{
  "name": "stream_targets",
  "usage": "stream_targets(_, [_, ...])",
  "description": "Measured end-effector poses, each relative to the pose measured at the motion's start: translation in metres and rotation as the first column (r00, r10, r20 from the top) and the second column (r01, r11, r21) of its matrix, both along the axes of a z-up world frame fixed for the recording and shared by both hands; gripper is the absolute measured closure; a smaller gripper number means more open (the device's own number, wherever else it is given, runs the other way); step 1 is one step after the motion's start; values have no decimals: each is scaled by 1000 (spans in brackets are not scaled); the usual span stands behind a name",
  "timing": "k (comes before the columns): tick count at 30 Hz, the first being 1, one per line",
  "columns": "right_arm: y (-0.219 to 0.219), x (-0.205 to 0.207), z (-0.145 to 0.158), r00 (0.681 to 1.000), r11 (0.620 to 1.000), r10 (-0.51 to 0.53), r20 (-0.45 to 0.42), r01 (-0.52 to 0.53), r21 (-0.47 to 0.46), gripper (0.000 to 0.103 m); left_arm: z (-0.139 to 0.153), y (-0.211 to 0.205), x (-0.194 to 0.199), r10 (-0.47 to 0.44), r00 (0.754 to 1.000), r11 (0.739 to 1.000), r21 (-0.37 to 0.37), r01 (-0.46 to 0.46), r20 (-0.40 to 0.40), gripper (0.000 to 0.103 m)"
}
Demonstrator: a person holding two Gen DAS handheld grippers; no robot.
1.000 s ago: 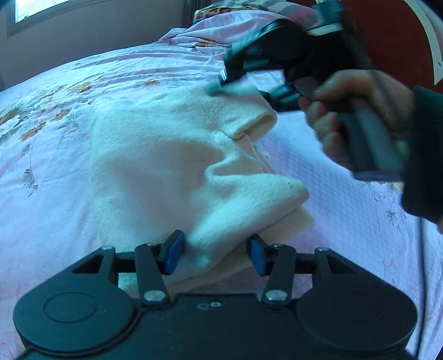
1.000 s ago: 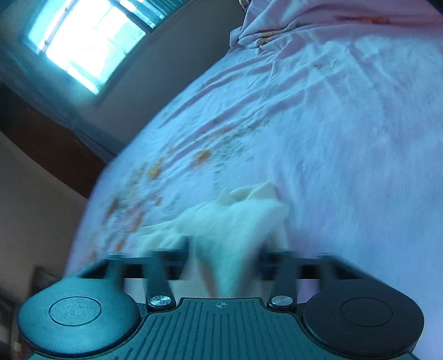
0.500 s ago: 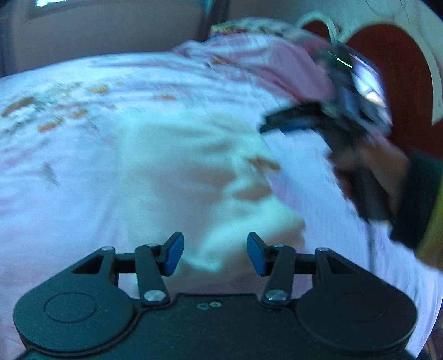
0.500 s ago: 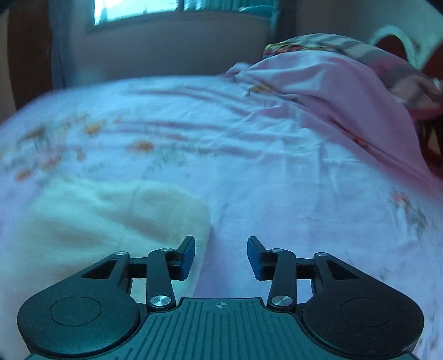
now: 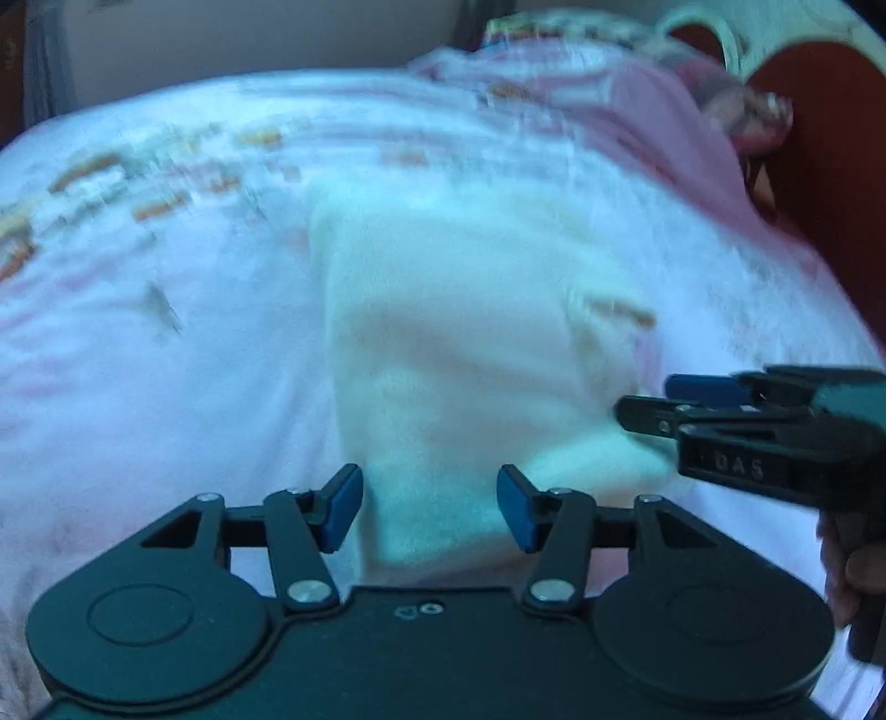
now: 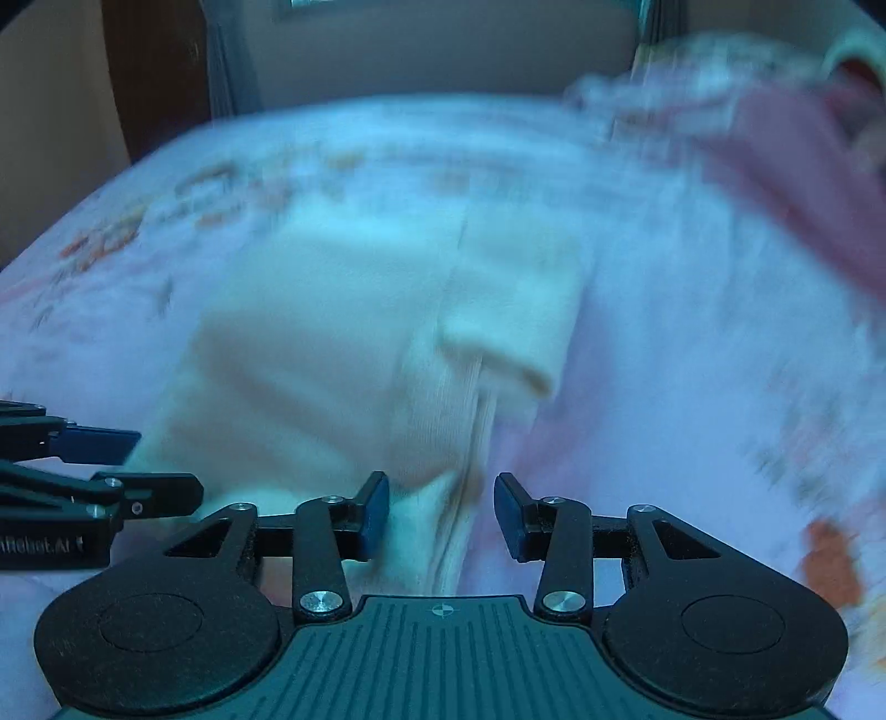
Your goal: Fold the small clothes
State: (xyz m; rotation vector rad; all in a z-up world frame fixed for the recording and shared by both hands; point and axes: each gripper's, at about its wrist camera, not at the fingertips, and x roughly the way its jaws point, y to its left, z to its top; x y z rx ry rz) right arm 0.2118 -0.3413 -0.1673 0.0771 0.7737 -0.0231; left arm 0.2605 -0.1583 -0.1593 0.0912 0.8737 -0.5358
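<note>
A cream knit garment [image 5: 470, 343] lies folded on the pink floral bedsheet [image 5: 166, 387], blurred by motion. Its near end sits between the jaws of my left gripper [image 5: 431, 509], which are opening; the blue pads do not press on it. My right gripper [image 5: 648, 399] comes in from the right beside the garment's near right corner. In the right wrist view the garment [image 6: 332, 343] shows a folded flap on its right side. The right gripper [image 6: 441, 515] is open over the garment's near edge, gripping nothing. The left gripper [image 6: 160, 468] is at the left.
A pink quilt [image 5: 637, 111] is heaped at the back right, against a dark red headboard [image 5: 819, 138]. A hand [image 5: 853, 570] holds the right gripper's handle. A wall [image 6: 443, 50] rises behind the bed. The sheet [image 6: 692, 360] spreads wide around the garment.
My right gripper let go of the garment's far corner, opened, rolled upright and swung back to the garment's near right edge. The left gripper rose a little with its jaws slightly wider.
</note>
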Motion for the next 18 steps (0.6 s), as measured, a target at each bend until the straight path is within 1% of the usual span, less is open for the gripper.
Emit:
stream_targets(1, [2,-3,1,1000,1000,-2,14,2,12,61,1,-1,0,17,1000,1000,2,-17,13,46])
stream_targets(2, [5,-2,-8,999,1000,7,-54,-6,21,62,-4,-3,6,27,1000,999,17,-27,-3,45])
stream_targets(3, [7,1,-20,993,1000,10,-116,-8,17,62,-10,-7,11,29,999,999,39,-28,-41,46])
stream_targets(4, [6,-3,-22,994,1000,-6,-108,9,26,62,-16,-9,15,36,997,998,61,-31,-73,47])
stream_targets(5, [3,-4,-18,994,998,-27,-109,33,53,61,-16,-9,15,48,996,997,64,-43,-77,47])
stream_targets(8, [-7,-16,6,995,980,-85,-46,92,176,61,-3,-5,6,65,997,996,57,-62,-45,46])
stream_targets(11, [-12,-24,30,991,974,-137,-3,135,184,61,9,-1,0,80,997,995,57,-78,-20,40])
stream_targets(12, [-14,-27,34,990,968,-143,3,140,206,60,12,0,-1,84,996,995,60,-83,-11,39])
stream_targets(14, [-16,-33,43,987,952,-159,7,152,266,43,19,1,-3,85,996,994,67,-85,0,38])
stream_targets(15, [-16,-36,49,985,948,-171,14,161,274,30,22,2,-4,89,996,993,71,-89,4,36])
stream_targets(16, [-16,-39,52,985,949,-174,24,161,270,28,24,3,-5,88,996,994,67,-88,6,33])
stream_targets(18, [-12,-41,54,986,955,-164,24,152,255,28,28,3,-4,85,996,994,63,-85,10,30])
